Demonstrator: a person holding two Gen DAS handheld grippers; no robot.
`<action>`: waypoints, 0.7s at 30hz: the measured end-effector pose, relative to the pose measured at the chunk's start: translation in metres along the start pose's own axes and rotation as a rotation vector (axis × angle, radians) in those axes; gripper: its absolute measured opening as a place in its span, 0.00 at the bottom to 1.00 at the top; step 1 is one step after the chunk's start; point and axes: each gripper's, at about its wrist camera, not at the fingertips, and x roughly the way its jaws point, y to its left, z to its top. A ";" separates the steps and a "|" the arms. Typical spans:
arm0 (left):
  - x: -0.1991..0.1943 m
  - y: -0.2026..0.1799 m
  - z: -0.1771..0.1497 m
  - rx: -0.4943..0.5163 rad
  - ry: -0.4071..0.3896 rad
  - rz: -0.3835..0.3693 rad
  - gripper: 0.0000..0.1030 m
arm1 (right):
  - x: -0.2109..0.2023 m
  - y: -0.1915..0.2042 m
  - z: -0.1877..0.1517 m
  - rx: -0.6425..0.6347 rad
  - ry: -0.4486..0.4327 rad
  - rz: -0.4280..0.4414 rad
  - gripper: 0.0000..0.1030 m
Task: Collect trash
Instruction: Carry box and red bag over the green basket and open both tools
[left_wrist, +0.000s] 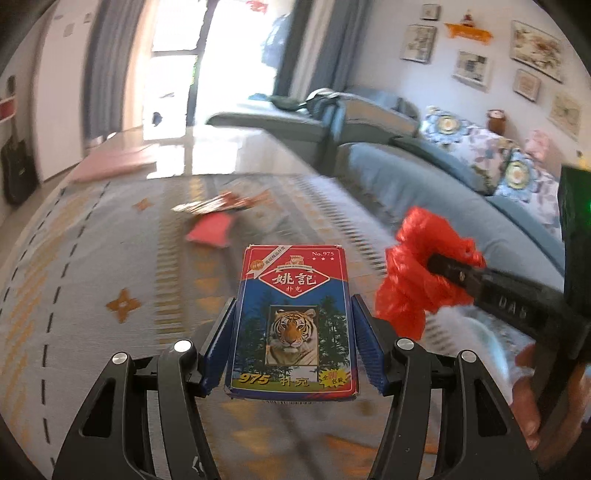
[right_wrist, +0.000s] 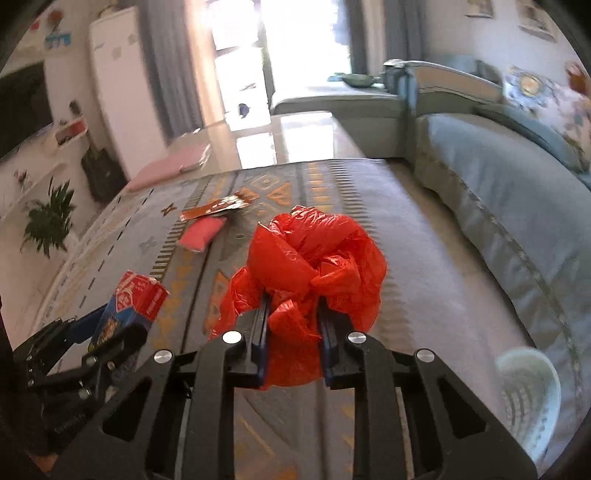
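My left gripper (left_wrist: 293, 317) is shut on a playing-card box (left_wrist: 293, 321) with a tiger picture, held above the patterned rug (left_wrist: 92, 258). My right gripper (right_wrist: 293, 306) is shut on a crumpled red plastic bag (right_wrist: 314, 254), also above the rug. The bag (left_wrist: 421, 273) and the right gripper show at the right of the left wrist view. The card box (right_wrist: 129, 306) and left gripper show at the lower left of the right wrist view. A pink packet (right_wrist: 201, 232) and a shiny orange wrapper (right_wrist: 221, 206) lie on the rug further ahead.
A blue-grey sofa (right_wrist: 498, 192) runs along the right of the rug. A white mesh basket (right_wrist: 528, 391) stands at the lower right. A pink mat (right_wrist: 173, 166) lies beyond the rug's far left corner. A potted plant (right_wrist: 48, 221) and cabinets are at the left.
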 end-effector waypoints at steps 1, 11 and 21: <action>-0.005 -0.016 0.002 0.013 -0.009 -0.022 0.56 | -0.012 -0.009 -0.003 0.009 -0.011 -0.016 0.18; -0.016 -0.161 0.009 0.155 -0.023 -0.219 0.56 | -0.131 -0.123 -0.046 0.170 -0.075 -0.182 0.18; 0.047 -0.268 -0.020 0.245 0.115 -0.338 0.56 | -0.159 -0.234 -0.087 0.357 -0.051 -0.325 0.18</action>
